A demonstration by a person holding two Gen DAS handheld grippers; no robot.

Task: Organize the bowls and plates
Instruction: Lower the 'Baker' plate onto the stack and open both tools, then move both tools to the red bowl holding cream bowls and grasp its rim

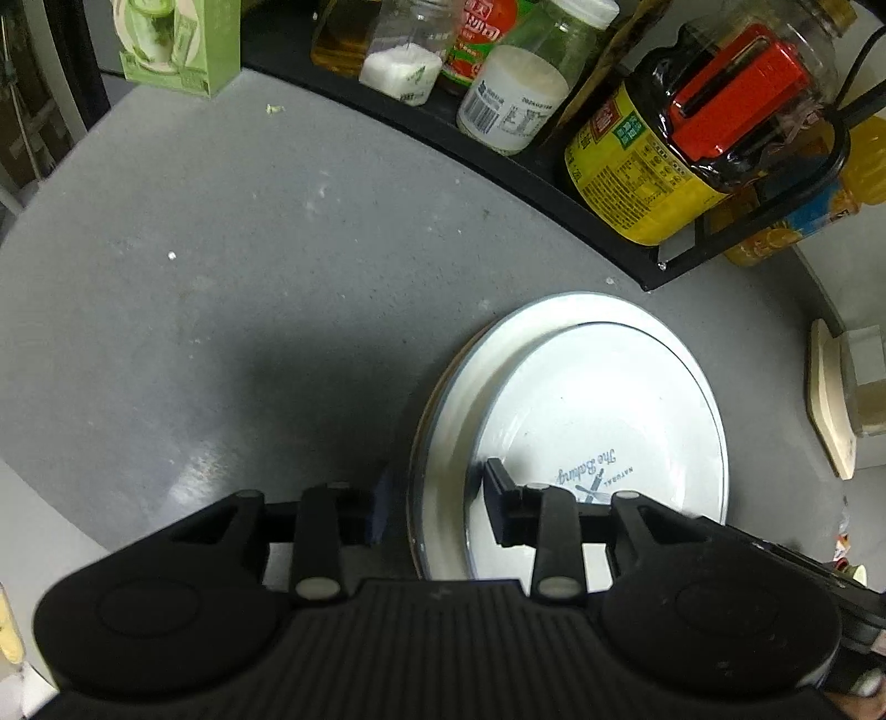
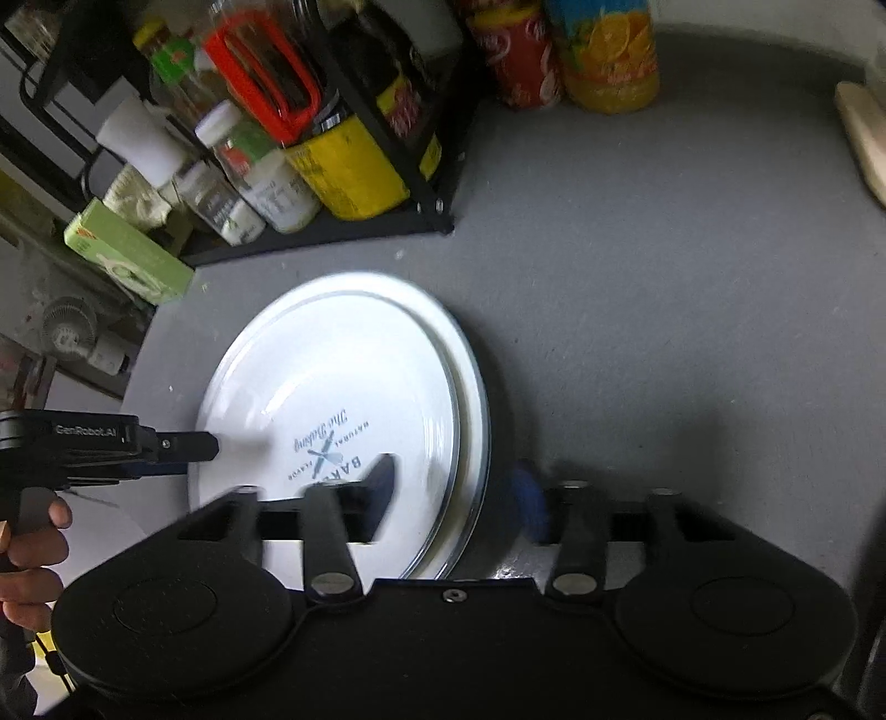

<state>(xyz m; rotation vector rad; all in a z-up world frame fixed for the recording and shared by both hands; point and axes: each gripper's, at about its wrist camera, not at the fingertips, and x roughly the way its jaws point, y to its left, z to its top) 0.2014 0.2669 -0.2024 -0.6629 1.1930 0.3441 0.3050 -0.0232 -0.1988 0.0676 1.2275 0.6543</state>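
Note:
A white plate (image 1: 598, 410) (image 2: 332, 376) printed "The Baking" lies on a larger white plate (image 1: 487, 354) (image 2: 473, 387) on the grey counter (image 1: 221, 277). My left gripper (image 1: 437, 498) (image 2: 196, 458) is shut on the printed plate's left rim, with one finger inside the plate and the blue-padded one outside. My right gripper (image 2: 455, 495) is open and straddles the stack's right edge. Its left finger (image 2: 382, 487) hovers over the printed plate. Its blue pad (image 2: 529, 504) stands clear of the larger plate's rim.
A black wire rack (image 1: 498, 160) (image 2: 332, 227) packed with jars and bottles runs behind the plates. A green box (image 1: 177, 50) (image 2: 127, 255) stands at the rack's left end. A cutting board (image 1: 830, 404) lies to the right. Drink cans (image 2: 520, 55) stand at the back. A hand (image 2: 27, 554) holds the left gripper.

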